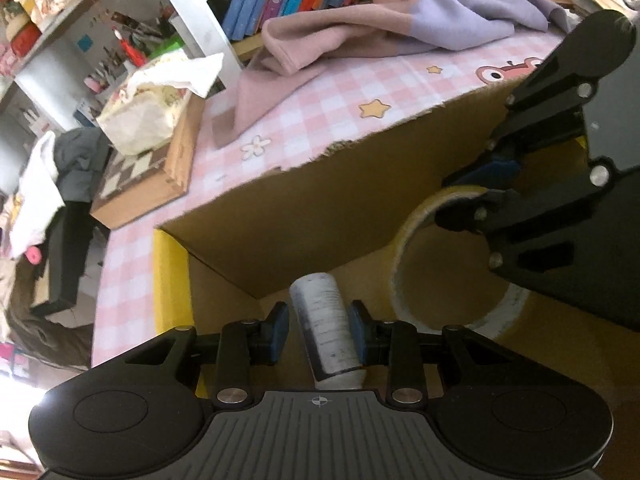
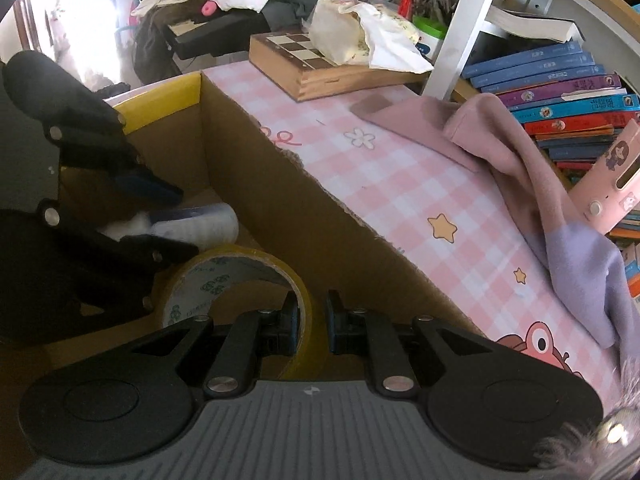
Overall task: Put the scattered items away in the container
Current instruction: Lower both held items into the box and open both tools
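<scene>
Both grippers inside box (image 1: 304, 200): left (image 1: 320, 330) grips tube (image 1: 326, 320), right (image 2: 312, 326) pinches tape (image 2: 240, 280). You're placing; next, let go.

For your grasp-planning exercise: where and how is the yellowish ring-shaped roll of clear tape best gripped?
Grip the band of the yellowish ring-shaped tape roll, one finger through the hollow core, one outside, coming from its open face. The thin wall fits narrow jaws; the full ring looks too wide. The right gripper straddles it this way inside the brown cardboard box.
</scene>
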Motion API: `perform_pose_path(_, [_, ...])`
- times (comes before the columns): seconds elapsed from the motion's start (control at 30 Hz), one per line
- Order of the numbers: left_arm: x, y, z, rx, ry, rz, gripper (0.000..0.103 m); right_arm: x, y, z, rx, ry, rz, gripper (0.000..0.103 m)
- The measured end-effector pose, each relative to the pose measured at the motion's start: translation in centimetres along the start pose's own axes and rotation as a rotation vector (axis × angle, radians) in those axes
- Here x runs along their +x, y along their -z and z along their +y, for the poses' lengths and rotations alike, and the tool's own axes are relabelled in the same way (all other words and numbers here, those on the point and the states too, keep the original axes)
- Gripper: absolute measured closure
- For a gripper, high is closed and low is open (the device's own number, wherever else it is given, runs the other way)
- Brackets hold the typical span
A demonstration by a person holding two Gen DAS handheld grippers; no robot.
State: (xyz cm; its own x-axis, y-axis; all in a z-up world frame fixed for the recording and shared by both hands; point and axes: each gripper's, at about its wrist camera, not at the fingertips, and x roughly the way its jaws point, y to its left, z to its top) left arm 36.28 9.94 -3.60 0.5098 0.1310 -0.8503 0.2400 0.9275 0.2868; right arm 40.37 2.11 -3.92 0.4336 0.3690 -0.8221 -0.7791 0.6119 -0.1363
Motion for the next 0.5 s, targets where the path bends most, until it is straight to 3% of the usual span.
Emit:
perform_pose_path(0.1, [-0.1,-0.1,0.1,0.003,0.011,-0.008,0.065,0.0,-0.1,0.2,-0.001,0.008,-0.001,0.086])
perform_pose_path(0.13, [-0.2,-0.1,0.1,0.009,0.016,-0.013,0.06,-0.1,-0.1,0.2,0.005,0.013,-0.008,0.079])
perform_pose_path(0.27, [-0.3,0.0,-0.3,0.05,-0.014,-0.029,0.043,-0.4,0.0,0.1,0.053,0.011,-0.016,0.076])
perform_pose_path(0.5, [-0.5,0.3,1.0,0.028,-0.055,-0.048,0.042,-0.6,-0.1,0.9,0.121,0.039,-0.006,0.07])
